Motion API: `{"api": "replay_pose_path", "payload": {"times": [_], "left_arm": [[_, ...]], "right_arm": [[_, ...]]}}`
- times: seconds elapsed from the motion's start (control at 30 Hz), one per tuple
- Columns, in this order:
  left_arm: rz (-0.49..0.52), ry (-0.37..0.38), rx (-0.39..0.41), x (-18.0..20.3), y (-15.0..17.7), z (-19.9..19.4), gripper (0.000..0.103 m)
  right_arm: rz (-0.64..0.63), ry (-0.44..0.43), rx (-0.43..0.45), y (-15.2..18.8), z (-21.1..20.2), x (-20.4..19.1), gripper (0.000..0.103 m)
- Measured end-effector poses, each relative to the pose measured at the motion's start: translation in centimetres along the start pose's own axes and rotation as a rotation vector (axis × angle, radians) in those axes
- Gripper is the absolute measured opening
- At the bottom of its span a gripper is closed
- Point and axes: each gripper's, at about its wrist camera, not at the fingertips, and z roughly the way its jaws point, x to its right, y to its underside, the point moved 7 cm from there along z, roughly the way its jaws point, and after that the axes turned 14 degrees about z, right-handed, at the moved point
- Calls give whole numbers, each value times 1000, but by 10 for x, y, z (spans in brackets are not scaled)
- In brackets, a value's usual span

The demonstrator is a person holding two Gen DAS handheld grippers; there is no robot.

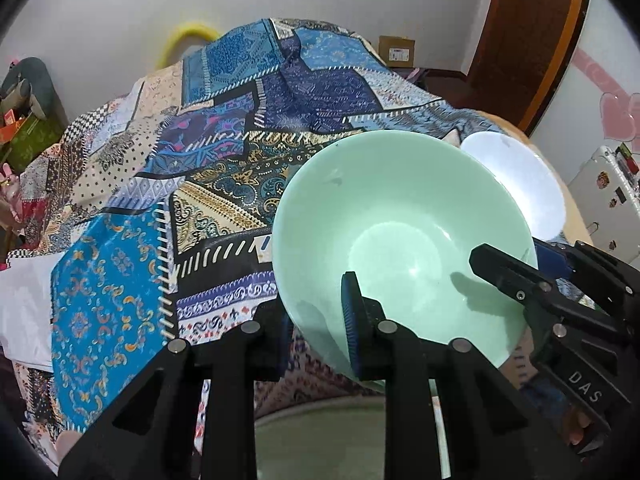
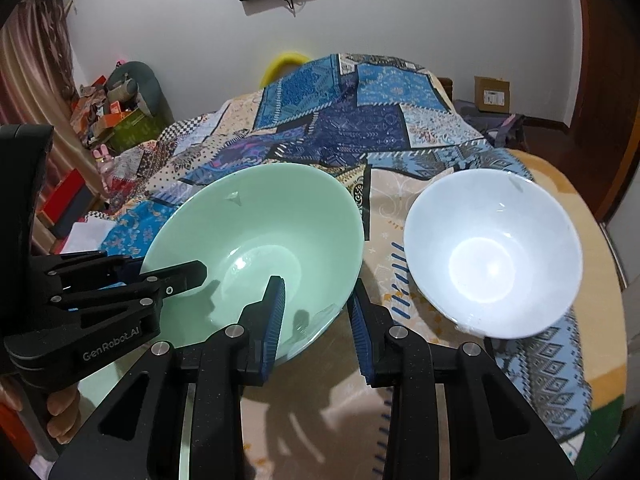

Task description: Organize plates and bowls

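Green bowl [image 2: 256, 248] tilted, near rim straddled by both tools: left tool [image 1: 316, 338] and right tool [image 2: 316, 322] each wide, rim wall between fingers, not clamped. White bowl [image 2: 494, 252] right of right tool. Probably glossy, slippery, breakable; best gripped at rim.

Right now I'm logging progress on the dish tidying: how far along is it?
Early to midway. In hand: both grippers straddle the near rim of the green bowl, the left gripper and the right gripper each with one finger inside, jaws not visibly closed. Below it shows the edge of a pale green plate, possibly its destination. Left: the white bowl sits alone on the patterned cloth, unstacked.
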Motion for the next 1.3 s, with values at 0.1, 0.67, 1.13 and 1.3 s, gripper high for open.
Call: {"api": "replay_pose_path", "payload": {"times": [0.1,0.67,1.13,1.3], "left_arm": [[-4,0,16,1,3,-17,22],[-47,-37,95,-8,43,-113,22],[-122,-92,106,-32,102,-167,22],[-152,-114,101,-47,127,-181,22]], "right_arm": [[-5,-3,12,1,-10,-5,29],[-56,-62,71,18,-61,-51,29],[-120,-133,66,50,-76,-103,29],[-142,-159,54,65,-78,-123,29]]}}
